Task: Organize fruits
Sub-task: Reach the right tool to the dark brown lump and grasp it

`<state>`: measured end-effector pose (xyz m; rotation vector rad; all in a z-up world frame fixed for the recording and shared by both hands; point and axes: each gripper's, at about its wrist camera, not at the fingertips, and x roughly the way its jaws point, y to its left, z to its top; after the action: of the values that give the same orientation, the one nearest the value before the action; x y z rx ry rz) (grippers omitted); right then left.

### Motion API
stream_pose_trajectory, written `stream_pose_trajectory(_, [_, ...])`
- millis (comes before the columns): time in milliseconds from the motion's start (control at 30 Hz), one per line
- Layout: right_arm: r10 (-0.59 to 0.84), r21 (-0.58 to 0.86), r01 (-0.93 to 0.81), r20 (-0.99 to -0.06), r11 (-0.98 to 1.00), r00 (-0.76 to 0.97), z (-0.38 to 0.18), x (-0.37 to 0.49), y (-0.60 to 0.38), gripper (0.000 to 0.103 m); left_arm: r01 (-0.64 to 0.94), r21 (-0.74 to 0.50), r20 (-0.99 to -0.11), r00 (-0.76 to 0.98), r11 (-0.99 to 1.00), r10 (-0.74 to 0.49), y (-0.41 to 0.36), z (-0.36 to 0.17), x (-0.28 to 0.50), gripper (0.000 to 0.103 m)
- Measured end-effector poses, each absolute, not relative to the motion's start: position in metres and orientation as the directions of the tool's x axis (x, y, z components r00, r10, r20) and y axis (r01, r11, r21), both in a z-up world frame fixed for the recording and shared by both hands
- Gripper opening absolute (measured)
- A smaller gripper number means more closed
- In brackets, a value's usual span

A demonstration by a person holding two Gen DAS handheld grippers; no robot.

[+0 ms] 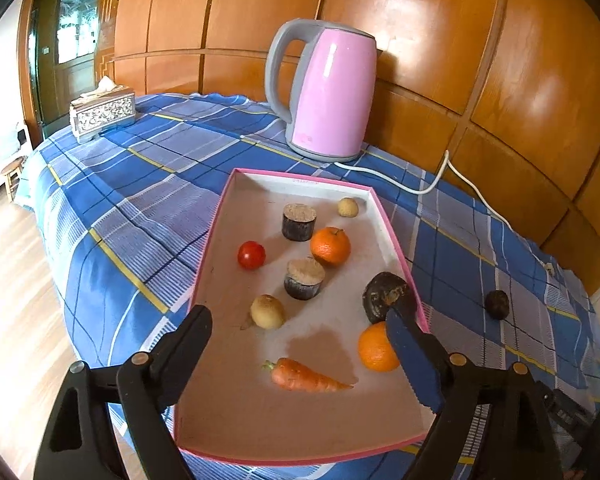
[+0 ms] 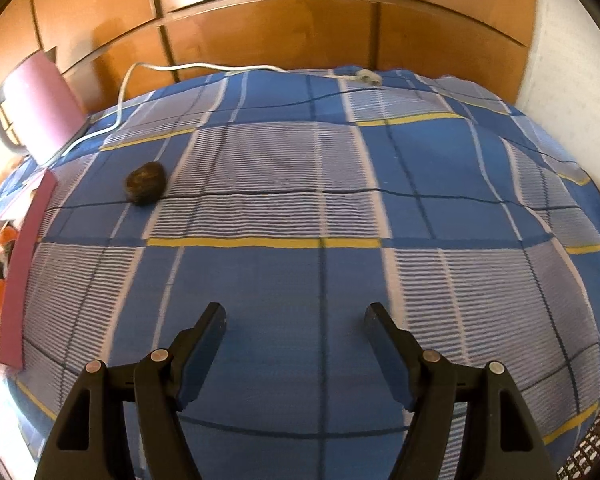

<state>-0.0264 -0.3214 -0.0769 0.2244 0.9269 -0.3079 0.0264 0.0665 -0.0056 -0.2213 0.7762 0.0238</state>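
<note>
A pink-rimmed shallow box (image 1: 216, 220) lies on the blue checked cloth. It holds a tomato (image 1: 251, 255), two oranges (image 1: 330, 246) (image 1: 376, 347), a carrot (image 1: 306, 377), a kiwi (image 1: 267, 311), a small pale fruit (image 1: 348, 207), two dark cylinders (image 1: 299, 221) (image 1: 304, 279) and a dark lump (image 1: 382, 294) at its right wall. My left gripper (image 1: 298, 322) hangs open and empty over the box's near half. A dark round fruit (image 1: 497, 304) lies on the cloth right of the box; it also shows in the right wrist view (image 2: 146, 183). My right gripper (image 2: 296, 316) is open and empty above bare cloth, well right of that fruit.
A pink kettle (image 1: 328, 88) stands behind the box, its white cord (image 1: 424, 188) trailing right along the wooden wall. A tissue box (image 1: 102, 114) sits at the far left corner. The table edge drops to wooden floor on the left.
</note>
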Motion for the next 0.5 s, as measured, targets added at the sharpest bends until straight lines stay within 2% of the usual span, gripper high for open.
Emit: stream_pose_trajectory(500, [-0.032,0.065,0.134,-0.786,0.989,0.618,-0.058,0.034,-0.266,0.073,-0.155,-0.200,-0.722,0.691,0.967,-0.039,0.085,-0.019,0.023,0.090])
